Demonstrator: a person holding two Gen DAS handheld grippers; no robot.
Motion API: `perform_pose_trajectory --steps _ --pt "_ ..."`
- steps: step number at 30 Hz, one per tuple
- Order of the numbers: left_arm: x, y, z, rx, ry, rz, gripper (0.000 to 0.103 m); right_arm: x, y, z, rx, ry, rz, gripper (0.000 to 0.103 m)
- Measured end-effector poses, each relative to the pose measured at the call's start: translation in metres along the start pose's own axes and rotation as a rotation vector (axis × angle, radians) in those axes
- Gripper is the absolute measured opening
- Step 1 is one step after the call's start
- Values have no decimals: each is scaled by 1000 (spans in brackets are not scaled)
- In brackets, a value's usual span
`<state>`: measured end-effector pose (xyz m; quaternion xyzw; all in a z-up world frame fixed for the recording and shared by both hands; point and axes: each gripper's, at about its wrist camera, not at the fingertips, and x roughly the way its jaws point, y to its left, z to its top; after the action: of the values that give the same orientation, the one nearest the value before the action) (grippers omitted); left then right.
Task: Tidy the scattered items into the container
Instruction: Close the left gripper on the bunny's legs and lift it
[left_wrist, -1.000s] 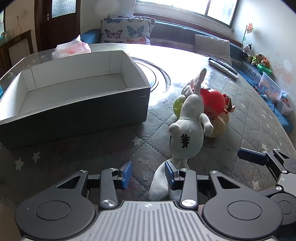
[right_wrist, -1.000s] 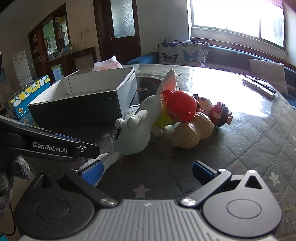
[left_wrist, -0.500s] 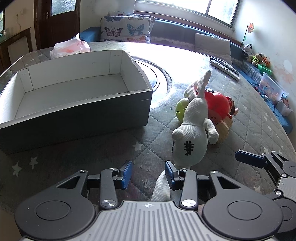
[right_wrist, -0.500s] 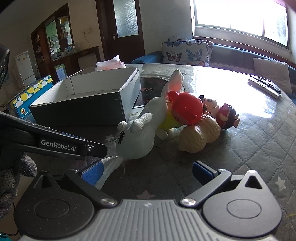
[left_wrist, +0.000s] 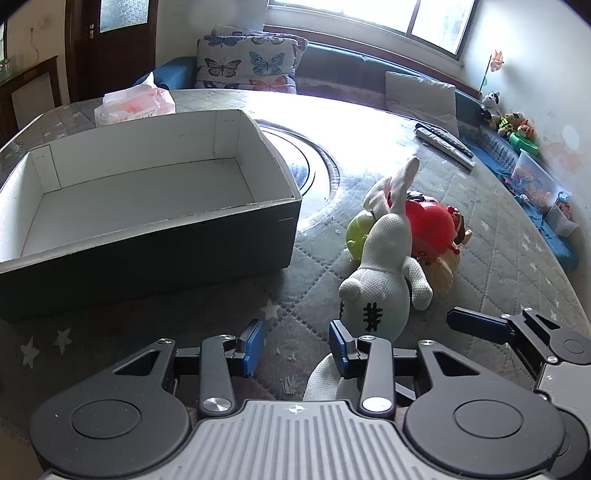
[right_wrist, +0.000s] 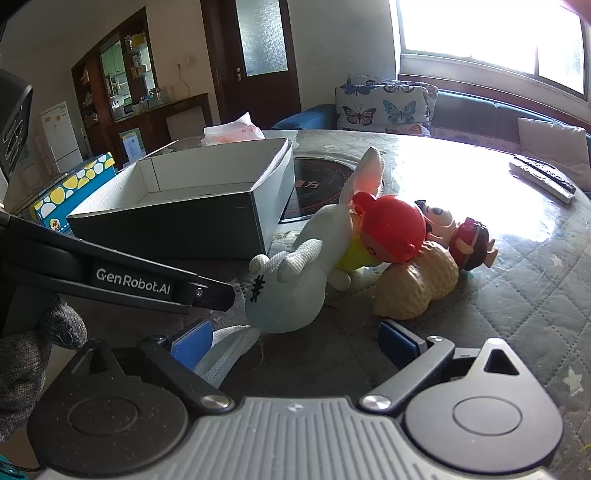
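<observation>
The box (left_wrist: 155, 236) looks like cardboard, matt dark outside and plain white paper inside. The worktop (left_wrist: 517, 266) wears a quilted grey cloth with printed stars, under a clear glossy film that glares near the window. The rabbit (left_wrist: 384, 273) is coarse white knit fabric with black stitching. The red-headed doll (right_wrist: 391, 229) is smooth, shiny plastic; the peanut toy (right_wrist: 413, 284) is tan with a pitted, rough skin. The left gripper (left_wrist: 295, 341) and right gripper (right_wrist: 291, 339) are matt black plastic with ribbed grey housings, bright metal screws and blue pads (right_wrist: 192, 341).
</observation>
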<state>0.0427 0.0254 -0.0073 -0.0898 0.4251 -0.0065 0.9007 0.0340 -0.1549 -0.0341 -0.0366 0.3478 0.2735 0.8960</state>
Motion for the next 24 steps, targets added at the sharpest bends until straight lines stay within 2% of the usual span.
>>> perform_pose_trajectory --steps 3,9,14,20,24 --pt "-2 0 4 6 -11 -7 41 2 0 1 4 3 9 95" --pt "-8 -4 15 42 -45 -67 41 5 2 6 0 -2 28 89" --pt "-6 -7 25 45 -48 -115 41 7 2 10 -3 -12 33 88" --pt "2 -10 40 53 -29 -197 41 10 -1 14 7 -17 44 84" --pt "17 -10 47 45 22 -243 41 16 1 17 0 -12 51 81"
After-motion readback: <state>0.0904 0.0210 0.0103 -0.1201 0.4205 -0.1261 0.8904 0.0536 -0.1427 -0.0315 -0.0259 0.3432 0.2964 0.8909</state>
